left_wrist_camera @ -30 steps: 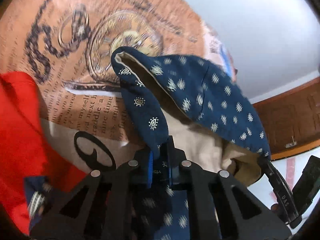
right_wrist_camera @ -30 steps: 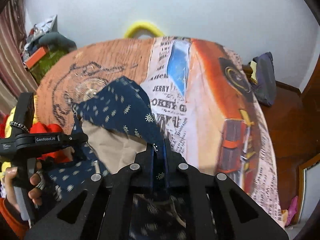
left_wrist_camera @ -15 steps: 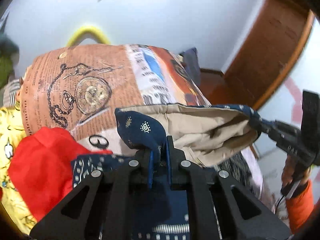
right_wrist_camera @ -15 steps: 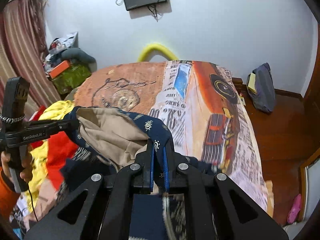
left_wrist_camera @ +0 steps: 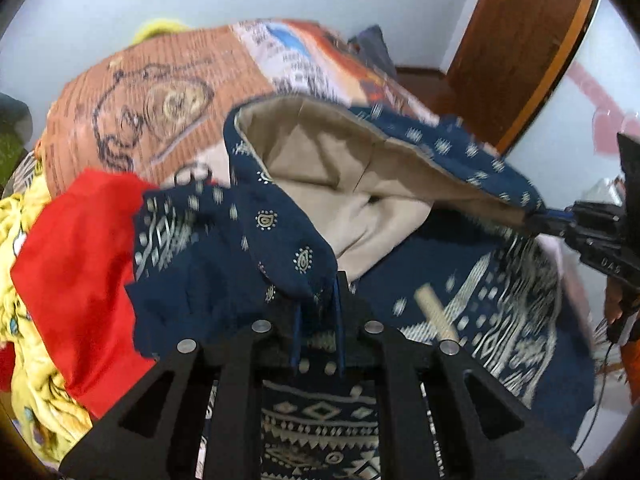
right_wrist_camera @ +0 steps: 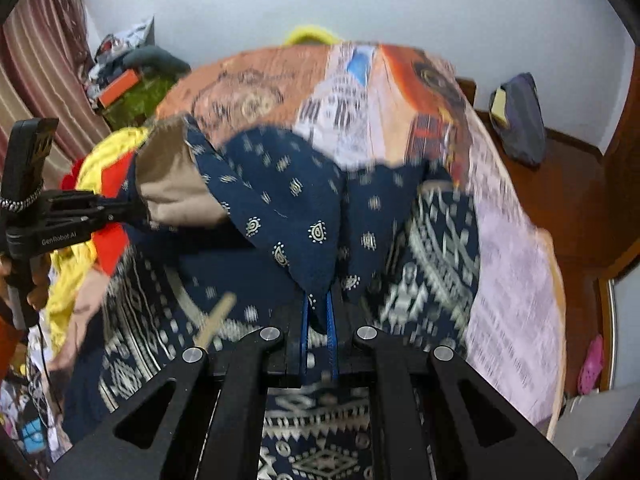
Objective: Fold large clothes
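1. Bedroom walls and a bed (right_wrist_camera: 516,248) with a newspaper-print cover frame the job; above that cover hangs the navy patterned garment (left_wrist_camera: 420,248), lifted at two points, its tan lining (left_wrist_camera: 332,176) gaping open and its lower part trailing down toward the bed.
2. On the left tool (left_wrist_camera: 316,312), the blue pads hold only a small navy corner, and the jaws have just been opening slightly with the cloth between them. If that goes further, the corner could slip out and the lifted span would collapse.
3. On the right tool (right_wrist_camera: 318,320), the jaws are pressed together on a narrow tip of hem. A hard tug between the two hands could pull so thin a bite free.
4. Tan lining faces outward, so a fold laid now may trap it on the wrong side or bunch it.
5. Just beside the garment sits a heap: a red cloth (left_wrist_camera: 80,272) and a yellow one (left_wrist_camera: 28,344). Blur hides the edges, but the trailing hem seems close enough to drag them along.
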`<action>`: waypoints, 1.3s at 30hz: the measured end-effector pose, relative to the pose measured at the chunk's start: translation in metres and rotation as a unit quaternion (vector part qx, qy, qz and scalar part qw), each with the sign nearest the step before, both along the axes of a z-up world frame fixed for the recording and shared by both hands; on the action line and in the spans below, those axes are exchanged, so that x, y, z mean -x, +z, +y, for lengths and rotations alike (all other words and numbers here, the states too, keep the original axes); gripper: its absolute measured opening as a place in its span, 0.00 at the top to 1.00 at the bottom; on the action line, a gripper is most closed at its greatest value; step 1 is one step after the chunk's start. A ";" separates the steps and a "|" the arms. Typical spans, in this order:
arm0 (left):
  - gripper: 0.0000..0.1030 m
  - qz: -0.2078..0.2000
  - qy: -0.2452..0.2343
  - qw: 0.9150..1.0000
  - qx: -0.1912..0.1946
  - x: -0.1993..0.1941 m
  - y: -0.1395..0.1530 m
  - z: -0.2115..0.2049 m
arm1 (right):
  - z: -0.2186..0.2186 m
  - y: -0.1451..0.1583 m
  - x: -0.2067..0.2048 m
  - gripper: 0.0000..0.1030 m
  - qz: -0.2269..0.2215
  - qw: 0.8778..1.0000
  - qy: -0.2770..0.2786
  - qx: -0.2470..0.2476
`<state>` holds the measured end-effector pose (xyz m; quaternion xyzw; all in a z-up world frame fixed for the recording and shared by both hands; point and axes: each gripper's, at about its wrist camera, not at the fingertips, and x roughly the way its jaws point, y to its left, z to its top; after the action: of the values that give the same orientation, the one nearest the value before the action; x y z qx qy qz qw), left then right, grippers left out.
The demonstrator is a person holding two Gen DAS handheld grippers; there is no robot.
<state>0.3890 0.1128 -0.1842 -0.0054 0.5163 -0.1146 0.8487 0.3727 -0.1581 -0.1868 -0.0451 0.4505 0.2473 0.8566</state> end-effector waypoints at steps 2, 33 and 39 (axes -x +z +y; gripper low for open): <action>0.88 0.012 -0.006 1.000 -0.010 0.008 -0.013 -0.004 | 0.001 -0.012 0.006 0.91 0.004 1.000 -0.003 0.016; 0.90 -0.066 0.003 0.997 -0.036 -0.027 0.015 0.005 | 0.105 -0.018 -0.010 0.51 -0.071 0.993 0.060 0.071; 0.93 -0.089 -0.033 0.995 0.026 -0.003 0.041 -0.011 | 0.075 -0.002 -0.015 0.92 -0.046 0.998 0.036 0.015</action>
<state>0.3919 0.1023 -0.1428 -0.0003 0.4356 -0.1558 0.8865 0.3874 -0.0834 -0.1890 -0.0853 0.4125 0.2690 0.8661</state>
